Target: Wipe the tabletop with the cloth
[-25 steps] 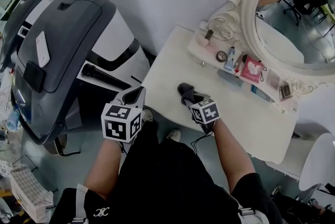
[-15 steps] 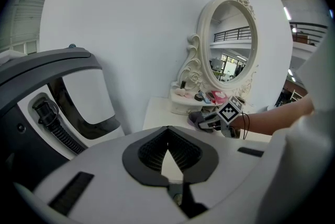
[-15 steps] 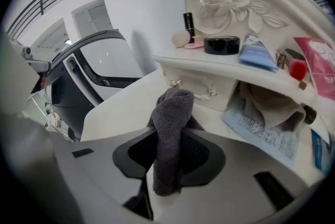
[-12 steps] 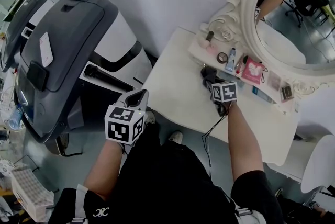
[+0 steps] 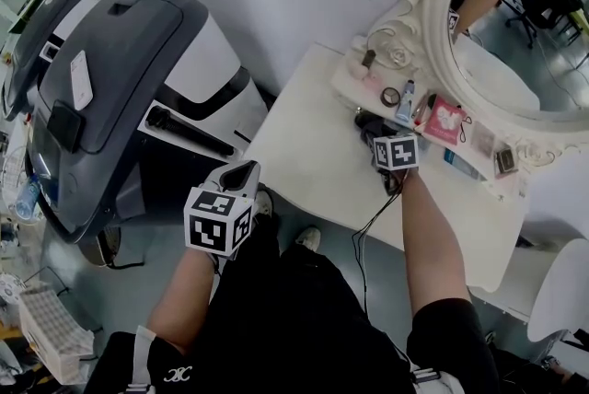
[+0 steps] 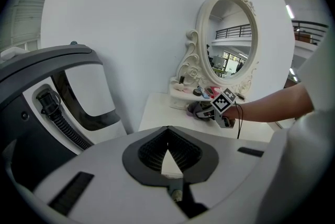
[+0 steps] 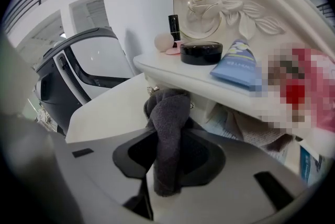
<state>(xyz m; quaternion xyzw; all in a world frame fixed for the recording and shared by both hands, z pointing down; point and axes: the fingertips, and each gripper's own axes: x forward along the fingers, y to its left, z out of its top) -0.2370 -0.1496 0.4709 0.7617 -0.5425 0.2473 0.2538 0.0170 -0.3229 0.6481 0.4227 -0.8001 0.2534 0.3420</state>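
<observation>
Two tools: my right tool [image 7: 167, 165] pinches a dark grey, fuzzy cloth [image 7: 170, 123], bunched ahead of it on the bench [image 7: 110, 105]; my left tool [image 6: 168, 134] is pressed together.

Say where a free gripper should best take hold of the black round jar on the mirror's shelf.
Probably across its round side wall with the jaws level, coming from the table side. The black round jar sits low and flat near the front edge of the shelf, and the carved mirror frame stands close behind it.
</observation>
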